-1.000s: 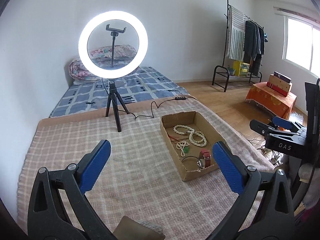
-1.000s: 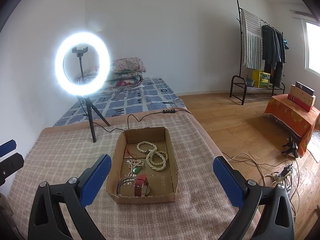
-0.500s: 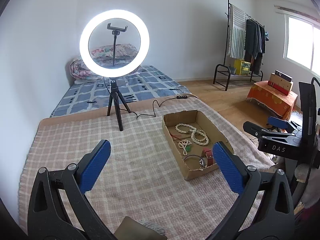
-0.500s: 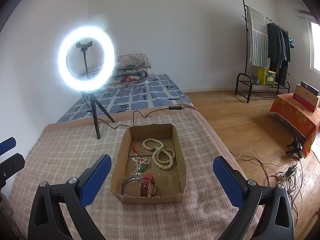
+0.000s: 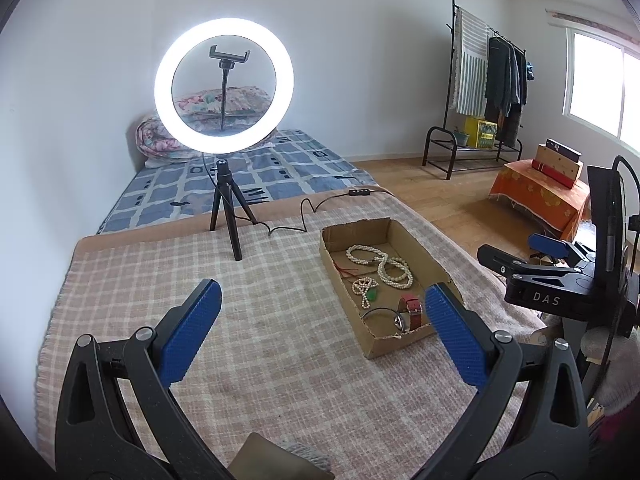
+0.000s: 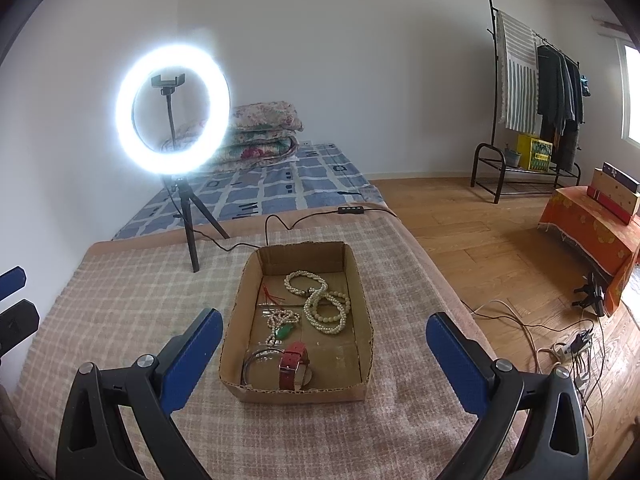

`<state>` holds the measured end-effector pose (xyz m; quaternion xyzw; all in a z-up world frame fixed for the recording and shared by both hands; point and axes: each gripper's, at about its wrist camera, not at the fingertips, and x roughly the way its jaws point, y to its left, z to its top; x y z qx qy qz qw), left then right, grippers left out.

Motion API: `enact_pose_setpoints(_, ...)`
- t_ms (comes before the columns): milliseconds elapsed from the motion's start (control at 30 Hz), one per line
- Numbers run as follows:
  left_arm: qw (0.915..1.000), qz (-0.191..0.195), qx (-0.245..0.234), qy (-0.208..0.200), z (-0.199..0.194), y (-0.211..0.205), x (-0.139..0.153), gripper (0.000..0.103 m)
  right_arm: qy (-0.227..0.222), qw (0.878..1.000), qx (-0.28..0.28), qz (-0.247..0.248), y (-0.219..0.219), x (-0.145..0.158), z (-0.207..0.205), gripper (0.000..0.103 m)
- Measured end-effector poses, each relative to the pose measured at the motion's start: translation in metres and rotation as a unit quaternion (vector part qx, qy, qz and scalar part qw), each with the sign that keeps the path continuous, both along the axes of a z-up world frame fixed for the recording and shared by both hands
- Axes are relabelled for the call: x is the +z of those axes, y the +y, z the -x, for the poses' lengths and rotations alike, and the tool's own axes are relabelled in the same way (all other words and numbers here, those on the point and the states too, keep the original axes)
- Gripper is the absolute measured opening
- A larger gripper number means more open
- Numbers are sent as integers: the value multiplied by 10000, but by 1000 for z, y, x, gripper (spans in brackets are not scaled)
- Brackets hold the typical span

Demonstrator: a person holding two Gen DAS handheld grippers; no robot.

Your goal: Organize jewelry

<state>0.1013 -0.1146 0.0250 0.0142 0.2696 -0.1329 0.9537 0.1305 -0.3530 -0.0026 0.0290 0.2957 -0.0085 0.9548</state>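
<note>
Jewelry: cream bead strands (image 6: 320, 300), red-strapped watch (image 6: 294, 362), in open cardboard tray (image 6: 232, 344).

Surface (image 6: 120, 304) covered in checked pink blanket; directly on it: cardboard tray (image 6: 362, 304) mid-right, ring light tripod (image 6: 192, 236) and its cable (image 6: 276, 220) at the far edge.

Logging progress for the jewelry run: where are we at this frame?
Done: nothing visibly sorted. The long bead necklace, green-pendant necklace, bangle and red-strap watch all lie loose in the cardboard box. In hand: nothing; the left hand-held gripper and right hand-held gripper are both open and empty. Left: apparently every piece.
</note>
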Motion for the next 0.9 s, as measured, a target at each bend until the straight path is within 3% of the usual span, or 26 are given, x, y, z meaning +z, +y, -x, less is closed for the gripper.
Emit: enact_pose_setpoints(900, 10000, -30, -71, 48, 3, -8, -4, 103, 40, 10000, -45, 36, -2, -5, -1, 103)
